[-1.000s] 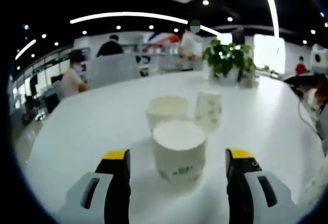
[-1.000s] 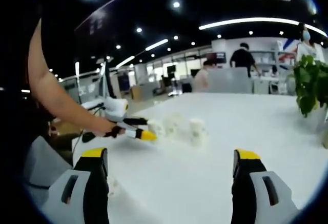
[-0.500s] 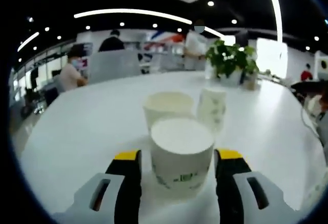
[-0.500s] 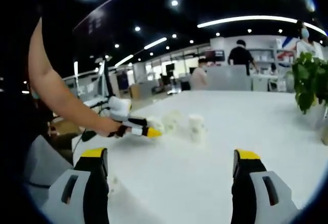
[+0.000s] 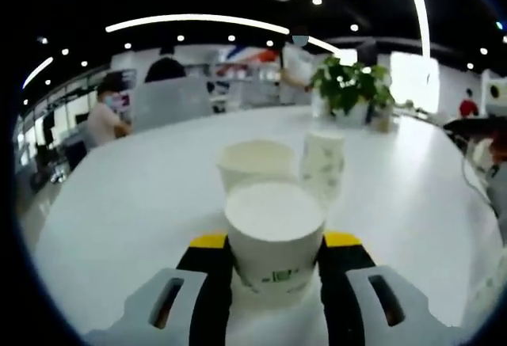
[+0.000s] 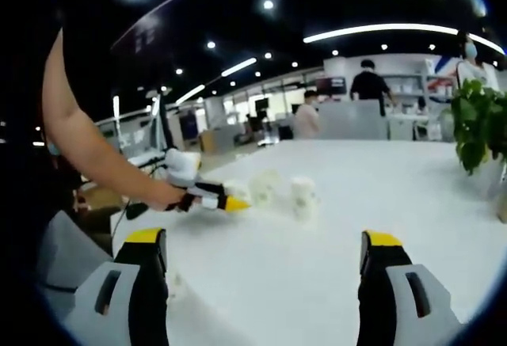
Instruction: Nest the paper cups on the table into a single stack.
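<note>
the left gripper (image 5: 275, 245) reaches forward low over the white table (image 5: 142, 195), and in the left gripper view its two yellow-tipped jaws press against either side of the nearest paper cup (image 5: 274, 235), clamped on its lower wall. that cup stands mouth up; its inside reads as plain white and blurred, so what it holds, if anything, cannot be told. just behind it stands a second paper cup (image 5: 255, 164), also mouth up and wide, its inside pale with nothing to be made out in it. beside that one, to the right, a third paper cup (image 5: 322, 164) stands mouth down, with a green print on its side. a potted plant (image 5: 351, 89) sits farther back on the table. in the right gripper view the right gripper (image 6: 264, 271) is held level above the near part of the table, its jaws spread wide apart with nothing between them. from the left of that view a bare forearm (image 6: 95, 152) slants down to a hand (image 6: 162, 197) gripping the left gripper's handle, whose yellow tips meet the group of cups well ahead, near the table's far left side.
</note>
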### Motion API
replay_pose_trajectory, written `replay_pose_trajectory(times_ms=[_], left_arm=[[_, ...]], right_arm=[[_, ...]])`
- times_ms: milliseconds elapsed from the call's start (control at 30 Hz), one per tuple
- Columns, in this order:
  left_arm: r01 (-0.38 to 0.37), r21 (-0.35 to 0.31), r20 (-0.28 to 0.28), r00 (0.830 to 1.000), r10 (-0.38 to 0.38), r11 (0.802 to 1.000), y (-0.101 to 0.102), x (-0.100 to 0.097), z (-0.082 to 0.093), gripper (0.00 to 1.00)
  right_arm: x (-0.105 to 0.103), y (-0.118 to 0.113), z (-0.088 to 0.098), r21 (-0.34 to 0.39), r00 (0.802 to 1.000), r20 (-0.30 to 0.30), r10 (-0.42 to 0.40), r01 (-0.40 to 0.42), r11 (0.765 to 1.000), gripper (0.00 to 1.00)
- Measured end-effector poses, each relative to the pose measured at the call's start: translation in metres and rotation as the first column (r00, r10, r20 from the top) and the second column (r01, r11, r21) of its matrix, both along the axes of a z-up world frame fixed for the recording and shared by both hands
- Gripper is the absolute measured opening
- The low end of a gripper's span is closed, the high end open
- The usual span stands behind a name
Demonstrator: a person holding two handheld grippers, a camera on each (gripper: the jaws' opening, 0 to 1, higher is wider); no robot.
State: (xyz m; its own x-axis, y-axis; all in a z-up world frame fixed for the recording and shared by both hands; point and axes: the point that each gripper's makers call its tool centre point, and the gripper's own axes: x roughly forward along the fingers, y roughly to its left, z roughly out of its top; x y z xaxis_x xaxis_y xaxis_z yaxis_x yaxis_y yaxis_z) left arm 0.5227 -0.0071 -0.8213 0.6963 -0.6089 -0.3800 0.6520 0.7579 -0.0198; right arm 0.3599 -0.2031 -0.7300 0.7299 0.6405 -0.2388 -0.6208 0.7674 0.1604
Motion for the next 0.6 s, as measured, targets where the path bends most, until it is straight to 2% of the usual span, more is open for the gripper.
replay_pose_trajectory(times_ms=[100,200,300,467,600], left_arm=[[-0.002,0.0,-0.004,1.0,0.002,1.0,0.001,-0.001,0.002,0.4],[0.005,-0.001,-0.012,1.0,-0.005,1.0,0.002,-0.002,0.006,0.4],[0.025,0.019,-0.027,0.999,-0.024,1.0,0.002,-0.003,0.006,0.4],[0.025,0.016,-0.035,0.999,-0.025,1.0,0.007,0.001,0.015,0.4],[0.036,0.019,-0.057,0.998,-0.034,0.999,0.012,0.002,0.018,0.4]], right_arm=[[0.0,0.002,-0.001,-0.007,1.0,0.001,0.007,-0.007,1.0,1.0],[0.001,0.003,-0.004,-0.049,1.0,0.013,0.027,-0.026,0.998,1.0],[0.001,0.005,-0.004,-0.058,0.999,0.011,0.036,-0.036,0.998,1.0],[0.005,0.003,-0.003,-0.053,0.999,0.012,0.029,-0.029,0.998,1.0],[0.006,0.004,-0.006,-0.043,1.0,-0.009,0.025,-0.025,0.999,1.0]])
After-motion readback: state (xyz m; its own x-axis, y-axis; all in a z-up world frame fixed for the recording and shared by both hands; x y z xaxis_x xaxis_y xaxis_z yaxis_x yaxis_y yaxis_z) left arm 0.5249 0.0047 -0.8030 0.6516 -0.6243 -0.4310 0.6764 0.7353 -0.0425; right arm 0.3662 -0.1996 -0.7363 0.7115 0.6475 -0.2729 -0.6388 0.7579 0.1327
